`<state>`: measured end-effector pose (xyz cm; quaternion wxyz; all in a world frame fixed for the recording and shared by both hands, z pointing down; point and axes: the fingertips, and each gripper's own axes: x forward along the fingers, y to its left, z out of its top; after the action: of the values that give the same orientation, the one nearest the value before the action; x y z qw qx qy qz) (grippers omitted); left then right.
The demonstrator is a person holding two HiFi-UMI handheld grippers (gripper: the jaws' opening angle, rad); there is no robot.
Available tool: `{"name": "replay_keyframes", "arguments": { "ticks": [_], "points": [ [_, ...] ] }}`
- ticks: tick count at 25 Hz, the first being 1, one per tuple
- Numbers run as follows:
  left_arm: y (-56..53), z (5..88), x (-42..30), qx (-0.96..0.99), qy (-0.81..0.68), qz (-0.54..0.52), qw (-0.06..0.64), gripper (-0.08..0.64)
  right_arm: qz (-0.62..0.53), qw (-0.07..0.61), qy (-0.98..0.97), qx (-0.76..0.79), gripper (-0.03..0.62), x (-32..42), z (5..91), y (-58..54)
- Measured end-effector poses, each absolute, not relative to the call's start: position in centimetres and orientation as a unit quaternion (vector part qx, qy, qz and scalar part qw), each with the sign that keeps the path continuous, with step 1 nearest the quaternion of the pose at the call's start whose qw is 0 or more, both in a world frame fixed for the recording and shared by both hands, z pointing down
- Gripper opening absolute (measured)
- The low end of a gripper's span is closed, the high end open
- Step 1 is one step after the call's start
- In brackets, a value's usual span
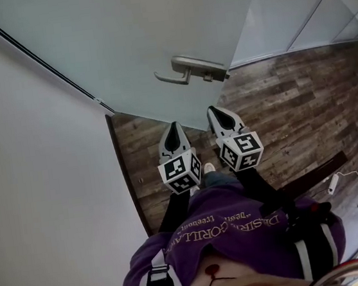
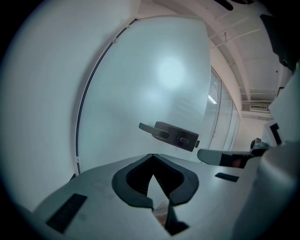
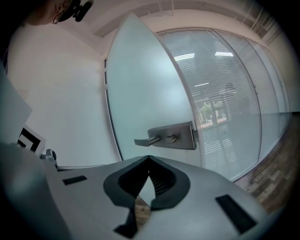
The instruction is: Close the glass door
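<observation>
A white wall (image 1: pixel 36 189) flanks the glass door (image 1: pixel 121 42). Its handle (image 1: pixel 186 70) lies level, tip toward the wall. My left gripper (image 1: pixel 174 127) and right gripper (image 1: pixel 218 110) are pressed together.

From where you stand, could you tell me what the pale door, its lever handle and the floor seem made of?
Pale translucent door: probably frosted glass, milky, soft glare. Grey lever handle: brushed metal, dull sheen. Brown plank floor: wood or laminate, visible grain.

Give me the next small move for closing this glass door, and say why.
Probably bring the right gripper forward to the lever handle and open it there: both it and the left gripper are shut, empty and short of the glass door, and the handle lies nearest the right one.
</observation>
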<state>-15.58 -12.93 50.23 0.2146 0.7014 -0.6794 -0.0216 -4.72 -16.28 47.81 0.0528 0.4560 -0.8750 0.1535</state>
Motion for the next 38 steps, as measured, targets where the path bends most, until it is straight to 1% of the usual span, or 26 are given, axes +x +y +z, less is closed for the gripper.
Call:
{"name": "replay_keyframes", "arguments": {
  "ticks": [9, 23, 38],
  "points": [
    [-16.0, 49.8, -15.2, 0.694, -0.688, -0.017, 0.212, 0.001, 0.161, 0.049, -0.879, 0.447, -0.003, -4.2, 47.7, -19.3],
    [-18.2, 50.3, -13.3, 0.696, -0.686, -0.015, 0.214, 0.002, 0.168, 0.053, -0.88, 0.442, -0.003, -2.8, 48.2, -20.5],
    [-20.4, 48.5, -14.7, 0.735, -0.65, 0.001, 0.193, 0.002, 0.169, 0.031, -0.859, 0.482, -0.003, -3.7, 46.7, -21.5]
  ]
}}
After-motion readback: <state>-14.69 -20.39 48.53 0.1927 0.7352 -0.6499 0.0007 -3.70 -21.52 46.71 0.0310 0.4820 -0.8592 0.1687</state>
